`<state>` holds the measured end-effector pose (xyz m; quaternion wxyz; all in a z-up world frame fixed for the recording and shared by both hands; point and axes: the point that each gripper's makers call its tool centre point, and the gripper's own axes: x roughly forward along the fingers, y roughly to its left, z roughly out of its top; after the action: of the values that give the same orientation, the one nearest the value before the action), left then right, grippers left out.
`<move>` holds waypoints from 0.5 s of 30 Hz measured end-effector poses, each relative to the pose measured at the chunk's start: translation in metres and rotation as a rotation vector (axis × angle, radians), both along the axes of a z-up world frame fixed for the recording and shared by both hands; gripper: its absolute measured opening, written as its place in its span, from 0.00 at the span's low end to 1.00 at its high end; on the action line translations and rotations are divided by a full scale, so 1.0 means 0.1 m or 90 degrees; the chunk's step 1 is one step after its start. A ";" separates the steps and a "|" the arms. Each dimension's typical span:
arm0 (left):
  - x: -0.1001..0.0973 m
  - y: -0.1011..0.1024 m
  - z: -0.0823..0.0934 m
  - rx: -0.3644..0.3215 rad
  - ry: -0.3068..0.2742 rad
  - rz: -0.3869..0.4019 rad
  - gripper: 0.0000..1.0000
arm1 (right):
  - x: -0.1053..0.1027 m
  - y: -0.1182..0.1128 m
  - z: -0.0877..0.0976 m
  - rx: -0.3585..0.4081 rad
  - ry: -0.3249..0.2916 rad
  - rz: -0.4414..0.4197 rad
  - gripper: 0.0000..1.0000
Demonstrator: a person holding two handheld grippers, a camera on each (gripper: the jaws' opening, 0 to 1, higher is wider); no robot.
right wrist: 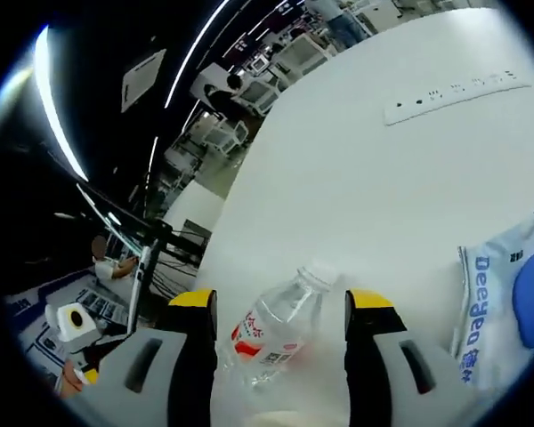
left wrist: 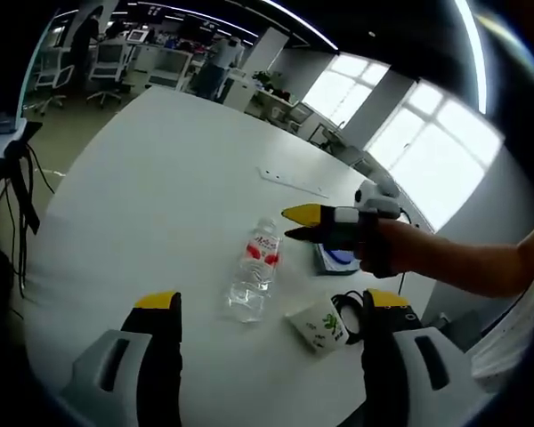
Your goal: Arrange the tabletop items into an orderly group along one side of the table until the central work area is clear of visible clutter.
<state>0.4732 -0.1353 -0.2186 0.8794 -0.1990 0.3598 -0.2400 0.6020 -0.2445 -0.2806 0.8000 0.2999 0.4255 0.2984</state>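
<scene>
One bottle (left wrist: 254,277), one cup (left wrist: 319,324), one power strip (right wrist: 454,93).

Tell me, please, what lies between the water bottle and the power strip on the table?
Nothing: in the right gripper view, the stretch of white table between the water bottle and the power strip is bare.
</scene>
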 end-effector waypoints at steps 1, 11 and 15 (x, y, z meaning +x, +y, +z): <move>0.00 0.00 0.00 -0.001 0.000 0.000 0.85 | 0.01 0.00 -0.02 0.000 0.003 -0.003 0.56; 0.01 0.00 0.00 -0.018 -0.007 0.008 0.86 | 0.10 0.07 -0.17 0.031 0.054 -0.050 0.53; 0.01 0.01 -0.02 -0.023 -0.007 0.007 0.86 | 0.12 0.06 -0.22 0.049 0.075 -0.073 0.50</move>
<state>0.4746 -0.1346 -0.2202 0.8790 -0.2157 0.3492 -0.2425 0.6139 -0.2381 -0.3026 0.7770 0.3715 0.4423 0.2504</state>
